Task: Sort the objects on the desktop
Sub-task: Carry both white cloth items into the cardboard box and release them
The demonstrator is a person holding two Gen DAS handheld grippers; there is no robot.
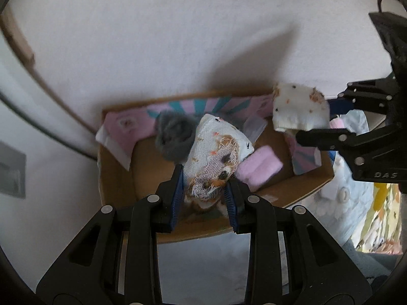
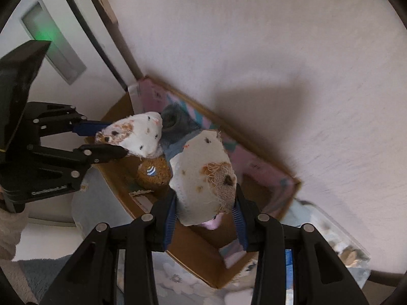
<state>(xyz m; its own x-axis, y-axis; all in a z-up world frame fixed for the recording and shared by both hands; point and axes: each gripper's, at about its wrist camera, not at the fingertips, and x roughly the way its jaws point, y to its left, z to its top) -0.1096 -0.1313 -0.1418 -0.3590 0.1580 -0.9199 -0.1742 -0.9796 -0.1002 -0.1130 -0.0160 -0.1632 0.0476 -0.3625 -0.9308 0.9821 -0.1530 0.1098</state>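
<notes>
Cardboard box [image 1: 117, 178] — floor mostly hidden under a grey fuzzy bundle [image 1: 174, 137], a pink roll [image 1: 259, 169] and the frayed speckled cloth [image 1: 216, 162] pinched in the left gripper [image 1: 204, 198], with the near wall lost behind both fingers. Second speckled cloth [image 2: 203, 175] in the right gripper [image 2: 204, 218] — lower edge tucked out of sight between the blue pads [image 2: 170, 218], covering all but a sliver of the pink roll; brown round item [image 2: 154, 171] with a blue-and-white mark too small to identify. Patterned fabrics [image 1: 381, 216] at right cut off by the lens rim, motion-blurred; pale sleeve [image 2: 10, 231] cropped at the left edge.
</notes>
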